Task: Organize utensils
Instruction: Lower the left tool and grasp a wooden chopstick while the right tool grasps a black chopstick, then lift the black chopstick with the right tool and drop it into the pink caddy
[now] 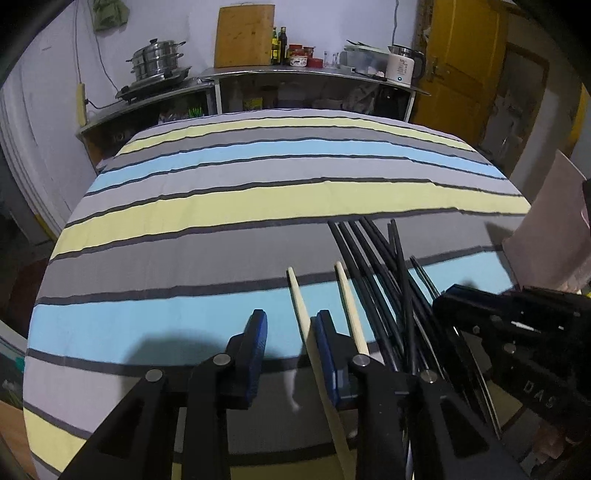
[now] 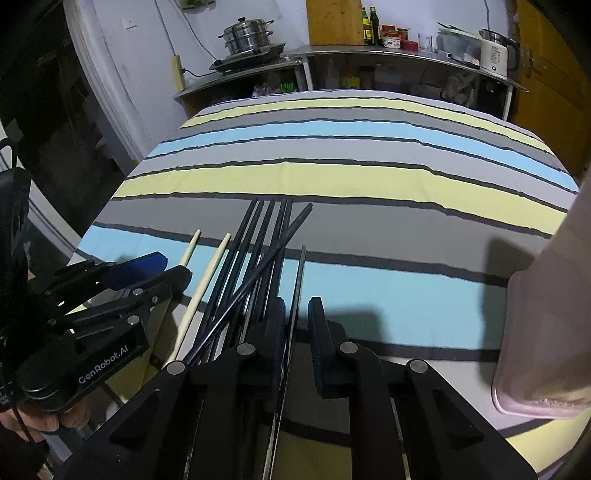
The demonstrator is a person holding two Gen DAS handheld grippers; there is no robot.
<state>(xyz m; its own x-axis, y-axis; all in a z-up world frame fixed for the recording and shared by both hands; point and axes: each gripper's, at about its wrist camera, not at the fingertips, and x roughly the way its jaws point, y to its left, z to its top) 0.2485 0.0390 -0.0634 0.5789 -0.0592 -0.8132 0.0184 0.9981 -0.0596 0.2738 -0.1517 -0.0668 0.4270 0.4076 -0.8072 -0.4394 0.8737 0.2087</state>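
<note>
Several black chopsticks (image 1: 373,266) lie bundled on the striped tablecloth (image 1: 258,199), with two pale wooden chopsticks (image 1: 301,310) to their left. They also show in the right wrist view: the black chopsticks (image 2: 258,240) and the wooden chopsticks (image 2: 207,269). My left gripper (image 1: 291,321) is open, and one wooden chopstick runs between its blue pads (image 1: 258,332). My right gripper (image 2: 297,314) is open with a thin metal chopstick (image 2: 301,273) passing between its fingers (image 2: 317,332). Each gripper shows in the other's view: the right gripper (image 1: 517,325) and the left gripper (image 2: 122,280).
A pink container (image 2: 546,332) stands at the table's right edge, also seen in the left wrist view (image 1: 554,229). Behind the table is a steel counter (image 1: 295,74) with a steamer pot (image 1: 159,59), cutting board (image 1: 243,35), bottles and a kettle (image 1: 402,64). A yellow door (image 1: 465,62) is at the right.
</note>
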